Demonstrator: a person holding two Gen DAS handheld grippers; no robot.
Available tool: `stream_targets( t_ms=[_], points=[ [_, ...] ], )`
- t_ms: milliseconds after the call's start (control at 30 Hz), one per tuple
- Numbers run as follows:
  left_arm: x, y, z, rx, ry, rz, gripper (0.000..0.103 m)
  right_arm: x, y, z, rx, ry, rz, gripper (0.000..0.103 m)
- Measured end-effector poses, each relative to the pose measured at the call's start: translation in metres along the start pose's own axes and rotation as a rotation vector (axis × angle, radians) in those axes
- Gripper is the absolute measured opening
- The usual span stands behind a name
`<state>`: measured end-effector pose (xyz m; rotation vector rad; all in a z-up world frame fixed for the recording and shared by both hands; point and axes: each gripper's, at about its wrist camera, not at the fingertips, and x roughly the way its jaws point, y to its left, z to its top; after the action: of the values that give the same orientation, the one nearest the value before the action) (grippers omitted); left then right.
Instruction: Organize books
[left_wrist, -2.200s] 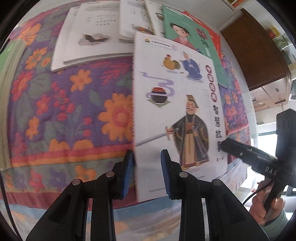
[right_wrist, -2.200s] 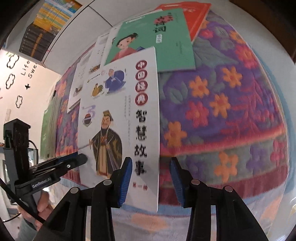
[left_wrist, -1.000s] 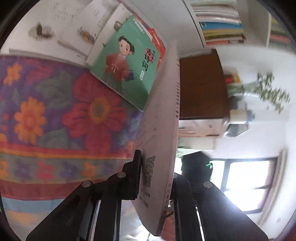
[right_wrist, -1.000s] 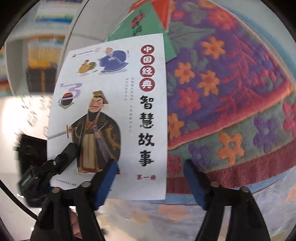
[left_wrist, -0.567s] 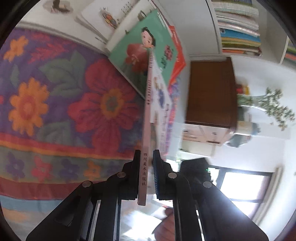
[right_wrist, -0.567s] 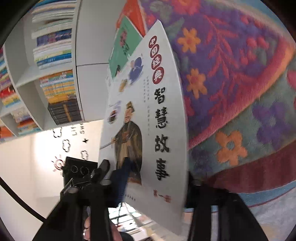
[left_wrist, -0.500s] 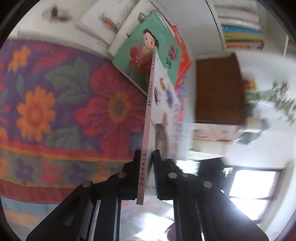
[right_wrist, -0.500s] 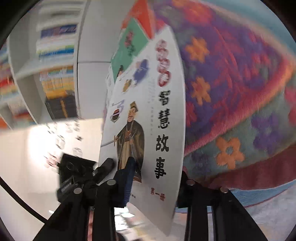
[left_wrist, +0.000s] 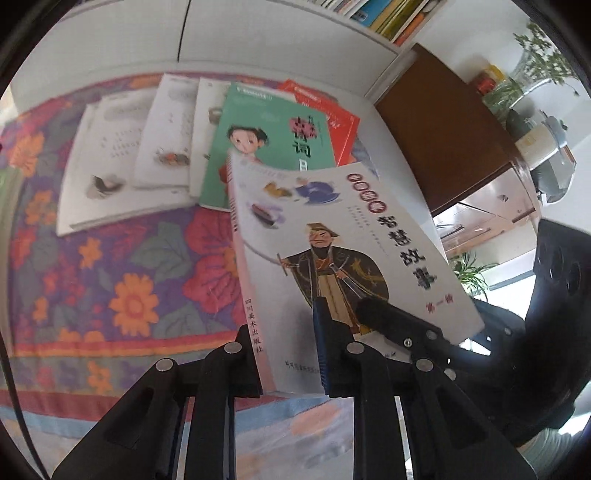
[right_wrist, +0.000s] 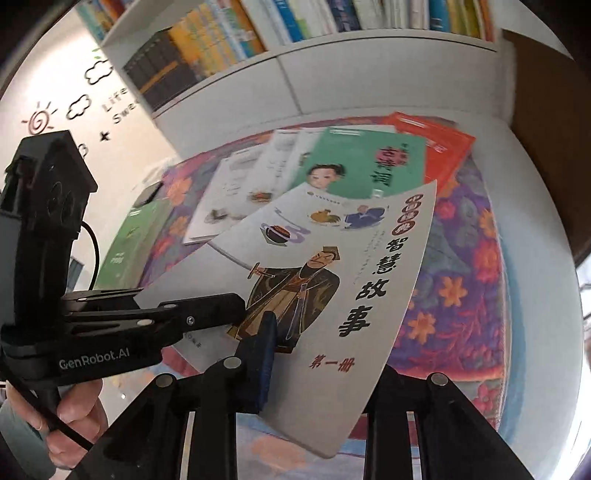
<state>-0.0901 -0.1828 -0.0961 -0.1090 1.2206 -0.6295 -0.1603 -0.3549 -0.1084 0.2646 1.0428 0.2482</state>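
A white story book with a robed swordsman on its cover (left_wrist: 332, 236) (right_wrist: 332, 266) is held up off the flowered cloth (left_wrist: 110, 266). My left gripper (left_wrist: 288, 350) is shut on its lower spine edge. My right gripper (right_wrist: 321, 354) is shut on its lower right edge, one finger (right_wrist: 258, 354) over the cover, the other hidden beneath. The right gripper's finger shows in the left wrist view (left_wrist: 391, 317). Behind lie a green book (left_wrist: 266, 147) (right_wrist: 369, 166), a red book (left_wrist: 332, 114) (right_wrist: 439, 147) and white books (left_wrist: 122, 155) (right_wrist: 243, 184).
A white bookshelf full of books (right_wrist: 280, 33) stands behind the table. A brown cabinet (left_wrist: 443, 122) is at the right. A green book (right_wrist: 129, 243) lies at the cloth's left edge. Potted plants (left_wrist: 535, 48) are at the far right.
The story book went from lying on the cloth to being lifted, turned on edge, then tilted cover-up again. Both grippers have closed on it and the view has swung toward the shelf.
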Motion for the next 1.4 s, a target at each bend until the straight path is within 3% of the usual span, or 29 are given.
stream_targets(
  t_ms=[200, 400, 600, 767, 1000, 1400],
  points=[
    [-0.051, 0.036, -0.005, -0.055, -0.086, 0.003, 0.018, 0.0, 0.057, 0.019, -0.08, -0.027, 0.019, 0.026],
    [-0.122, 0.122, -0.012, -0.131, -0.184, 0.031, 0.018, 0.015, 0.152, 0.042, -0.153, -0.061, 0.09, 0.026],
    [-0.173, 0.226, -0.025, -0.185, -0.213, 0.084, 0.018, 0.074, 0.266, 0.059, -0.212, -0.048, 0.154, 0.026],
    [-0.193, 0.293, -0.031, -0.222, -0.214, 0.109, 0.018, 0.125, 0.325, 0.068, -0.183, -0.011, 0.205, 0.026],
    [-0.187, 0.336, -0.029, -0.239, -0.2, 0.089, 0.018, 0.163, 0.364, 0.071, -0.162, 0.011, 0.167, 0.026],
    [-0.165, 0.38, -0.03, -0.315, -0.165, 0.001, 0.021, 0.197, 0.371, 0.071, -0.106, 0.049, 0.125, 0.027]
  ],
)
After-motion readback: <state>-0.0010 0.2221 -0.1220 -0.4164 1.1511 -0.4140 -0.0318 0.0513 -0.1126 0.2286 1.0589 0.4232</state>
